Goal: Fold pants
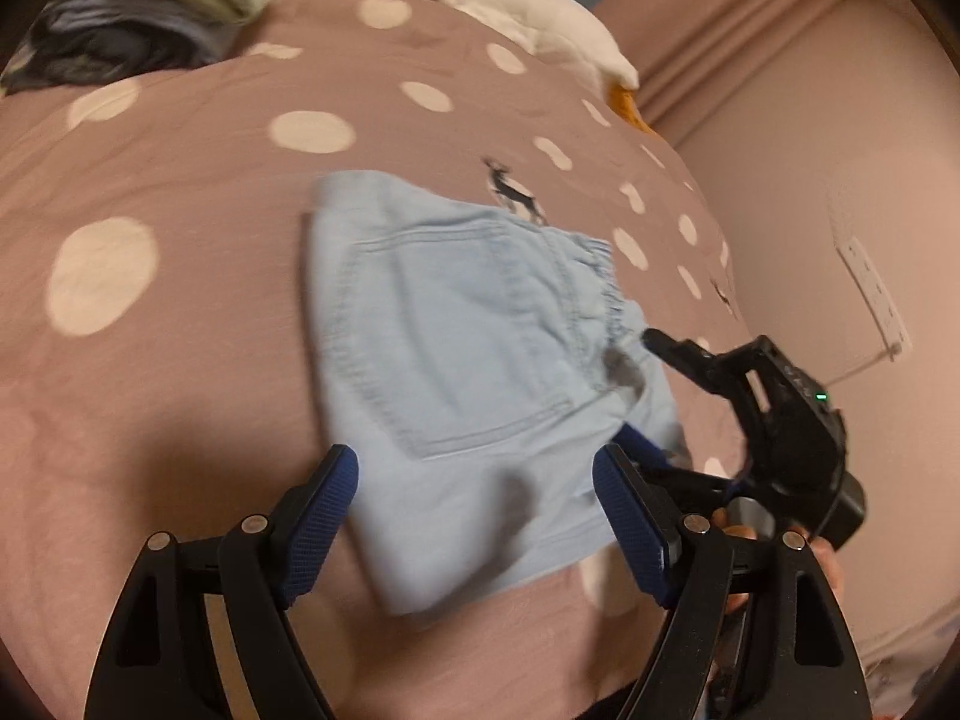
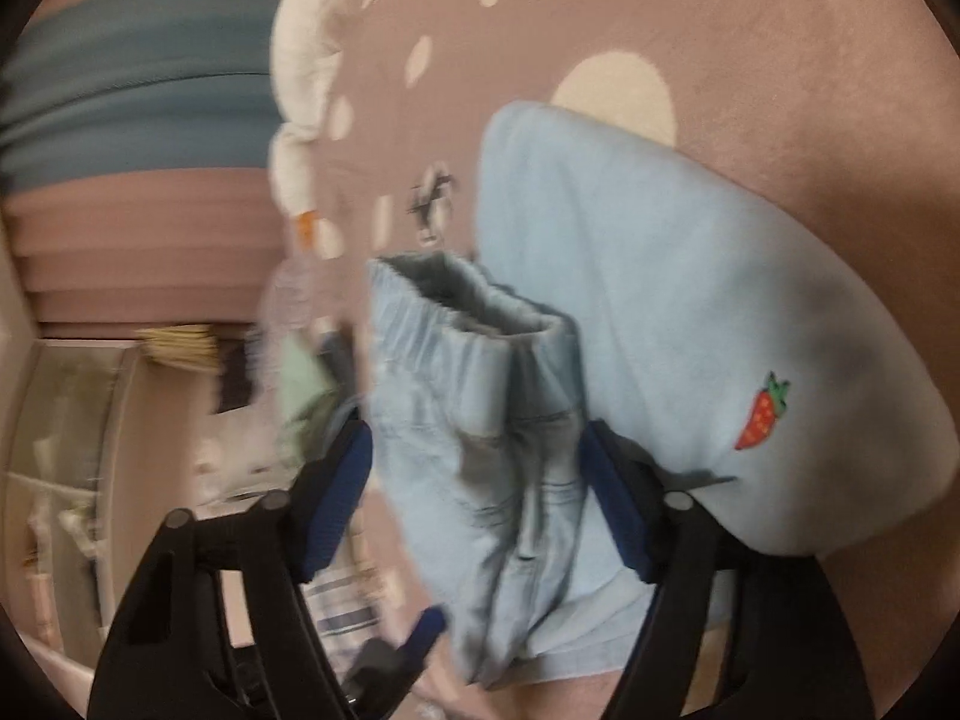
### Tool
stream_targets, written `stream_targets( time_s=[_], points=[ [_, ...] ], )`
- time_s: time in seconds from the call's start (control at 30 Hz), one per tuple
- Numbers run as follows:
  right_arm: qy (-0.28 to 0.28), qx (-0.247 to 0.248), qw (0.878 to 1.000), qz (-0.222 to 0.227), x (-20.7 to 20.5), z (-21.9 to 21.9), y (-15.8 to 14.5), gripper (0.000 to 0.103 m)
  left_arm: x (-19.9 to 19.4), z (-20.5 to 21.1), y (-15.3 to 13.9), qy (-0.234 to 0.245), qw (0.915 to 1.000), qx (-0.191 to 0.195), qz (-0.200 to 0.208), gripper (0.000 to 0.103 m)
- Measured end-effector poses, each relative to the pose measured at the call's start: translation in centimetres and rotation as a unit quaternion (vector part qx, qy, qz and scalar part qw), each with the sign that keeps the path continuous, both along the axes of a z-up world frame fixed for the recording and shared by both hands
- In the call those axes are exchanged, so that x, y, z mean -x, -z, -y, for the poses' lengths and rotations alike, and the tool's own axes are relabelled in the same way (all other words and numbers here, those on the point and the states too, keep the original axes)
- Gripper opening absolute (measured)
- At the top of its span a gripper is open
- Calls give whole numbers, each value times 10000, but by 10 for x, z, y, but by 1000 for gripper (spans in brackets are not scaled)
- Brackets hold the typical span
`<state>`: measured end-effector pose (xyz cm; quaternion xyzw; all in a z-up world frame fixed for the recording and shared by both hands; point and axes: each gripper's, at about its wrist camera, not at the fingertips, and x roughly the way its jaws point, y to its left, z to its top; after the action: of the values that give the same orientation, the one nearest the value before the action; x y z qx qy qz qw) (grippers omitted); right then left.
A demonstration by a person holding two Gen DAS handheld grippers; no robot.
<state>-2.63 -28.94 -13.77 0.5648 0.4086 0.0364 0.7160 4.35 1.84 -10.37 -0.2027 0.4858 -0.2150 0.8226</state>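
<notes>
Spreading wide and empty, left gripper (image 1: 474, 516) and right gripper (image 2: 474, 480) frame the folded pale-blue pants (image 1: 480, 360) on the dotted bedspread (image 1: 180, 180); beyond lie a plush goose (image 1: 528, 6) and heaped clothes (image 1: 132, 12).

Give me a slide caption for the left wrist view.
Open left gripper over folded blue pants on a dotted bedspread.

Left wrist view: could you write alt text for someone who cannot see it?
Folded light-blue pants, back pocket up, lie on a pink bedspread with cream dots. The left tongs stand open over the near edge, and the right tongs reach in from the right. A white plush goose lies behind.
</notes>
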Motion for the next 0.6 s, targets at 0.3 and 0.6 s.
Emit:
stream_targets(
  time_s=[0.3, 0.6],
  points=[
    [-947, 1559, 9831, -179, -40, -21, -7, 62, 10, -20, 18, -154, 9994, 233, -214, 80],
    [-1399, 2181, 9618, 882, -33, -35, -31, 23, 12, -32, 27, -298, 9985, 275, -360, 80]
  ],
)
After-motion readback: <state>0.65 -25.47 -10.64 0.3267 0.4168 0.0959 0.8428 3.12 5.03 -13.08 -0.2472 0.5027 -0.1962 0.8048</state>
